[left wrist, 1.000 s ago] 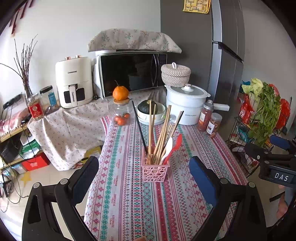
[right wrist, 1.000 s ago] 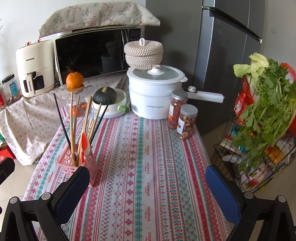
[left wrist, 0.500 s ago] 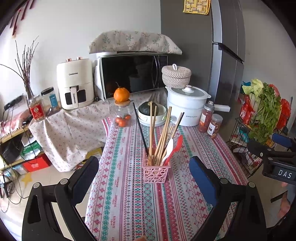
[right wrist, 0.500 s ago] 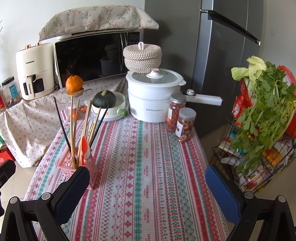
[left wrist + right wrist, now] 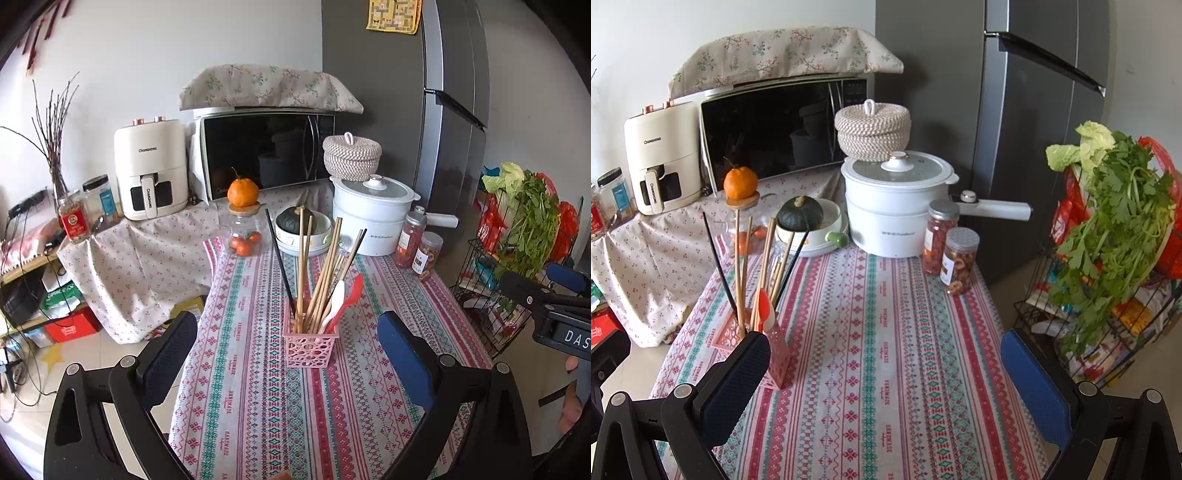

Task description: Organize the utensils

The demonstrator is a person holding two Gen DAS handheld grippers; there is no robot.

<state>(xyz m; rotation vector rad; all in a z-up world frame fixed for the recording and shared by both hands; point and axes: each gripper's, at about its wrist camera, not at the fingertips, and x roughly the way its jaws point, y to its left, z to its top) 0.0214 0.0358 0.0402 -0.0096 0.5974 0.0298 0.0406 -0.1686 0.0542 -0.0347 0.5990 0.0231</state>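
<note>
A pink perforated basket (image 5: pixel 310 345) stands upright on the patterned tablecloth (image 5: pixel 258 387). It holds several wooden chopsticks (image 5: pixel 325 273), a black chopstick (image 5: pixel 280 266), a white spoon (image 5: pixel 335 301) and a red spoon (image 5: pixel 349 293). My left gripper (image 5: pixel 288 347) is open and empty, held back from the basket and above the table. The basket also shows in the right wrist view (image 5: pixel 775 354), at the left behind my left finger. My right gripper (image 5: pixel 886 365) is open and empty over the table's middle. Its body shows in the left wrist view (image 5: pixel 554 310) at the right.
At the table's far end stand a white pot (image 5: pixel 897 206), two lidded jars (image 5: pixel 945 243), a bowl with a green squash (image 5: pixel 801 218) and a glass jar topped by an orange (image 5: pixel 243 229). A wire rack with greens (image 5: pixel 1115 236) stands right of the table. Microwave (image 5: pixel 266 151) behind.
Both grippers have drawn back and risen slightly from the table; the basket looks a little farther away. Both stay open and empty. Nothing on the table moved.
</note>
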